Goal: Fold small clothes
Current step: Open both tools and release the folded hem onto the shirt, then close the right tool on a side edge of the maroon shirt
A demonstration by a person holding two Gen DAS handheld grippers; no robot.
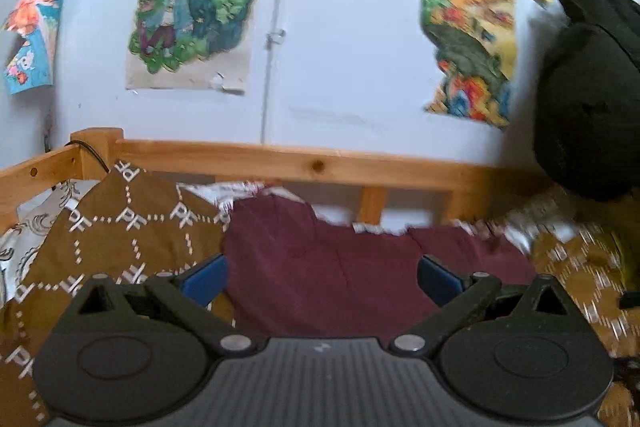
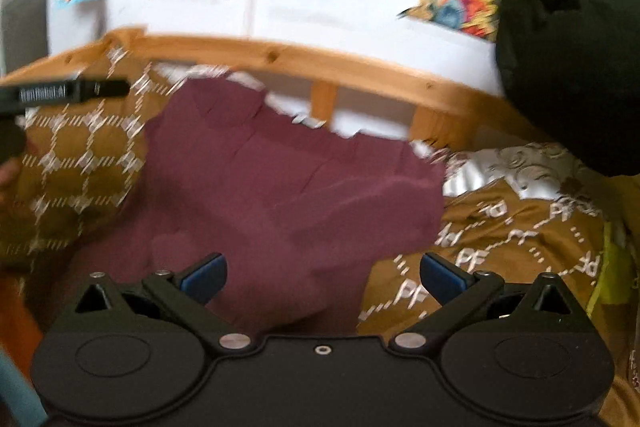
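**Maroon cloth lies ahead of both open grippers**

Maroon garment (image 2: 280,183) lies spread on the brown patterned bedspread (image 2: 516,247), its far edge reaching toward the wooden bed rail (image 2: 280,57). Its long axis looks to run across the bed, roughly parallel to that rail, though blur keeps the outline soft. In the right wrist view the cloth fills the middle and left, its near part passing under the left blue pad, while the right pad sits over bare bedspread. The right gripper (image 2: 322,277) stands wide apart with nothing clamped. The left gripper (image 1: 322,277) is likewise spread wide and empty, and sees the garment straight ahead and below, centred between its pads. Judging by that, both hands are near, the left more squarely aligned; the right would need to shift toward its own left. A dark bundle (image 1: 588,87) hangs at the right, by the postered wall (image 1: 340,47).
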